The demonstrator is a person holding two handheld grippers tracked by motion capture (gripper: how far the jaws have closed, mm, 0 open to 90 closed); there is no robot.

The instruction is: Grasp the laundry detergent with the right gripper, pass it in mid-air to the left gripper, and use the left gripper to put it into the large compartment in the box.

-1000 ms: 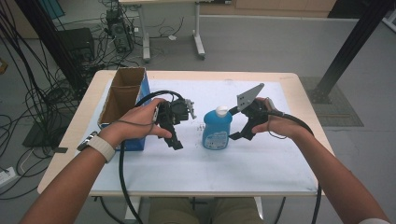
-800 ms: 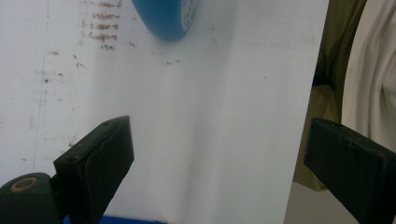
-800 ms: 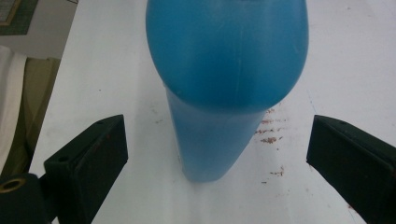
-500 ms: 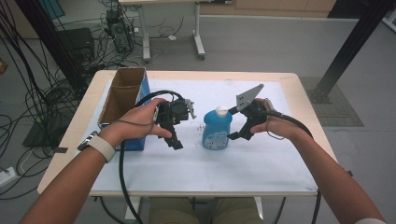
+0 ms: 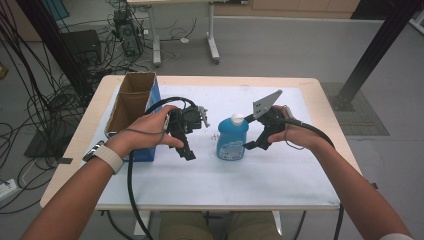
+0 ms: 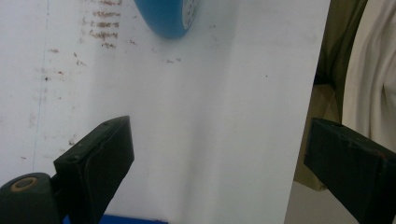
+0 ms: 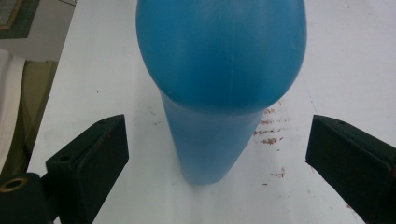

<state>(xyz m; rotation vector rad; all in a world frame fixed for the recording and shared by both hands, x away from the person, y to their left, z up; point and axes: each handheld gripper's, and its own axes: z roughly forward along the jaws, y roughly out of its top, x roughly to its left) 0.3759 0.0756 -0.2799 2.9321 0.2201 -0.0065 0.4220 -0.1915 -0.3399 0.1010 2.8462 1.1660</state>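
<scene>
At the left of the table (image 5: 310, 90) stands an open cardboard box (image 5: 131, 102) with blue sides, and nothing can be seen inside it from above. Just beside it the left gripper (image 5: 189, 150) hangs over the white table top with its jaws spread wide and nothing between them; in the left gripper view the bare surface lies under the jaws and the foot of the bottle shows at the top edge.

In the middle stands the blue bottle (image 5: 232, 139) with its white cap (image 5: 237, 118) on, upright on the table and well apart from the box.

To its right the right gripper (image 5: 253, 145) points at the bottle. The right gripper view shows the bottle (image 7: 219, 70) centred between the two jaws, which stand wide on either side without touching it.

By my reading the work is at its start: the approach looks made, but the bottle is not yet gripped or lifted. Closing the jaws and carrying it, perhaps to the box, is what remains.
</scene>
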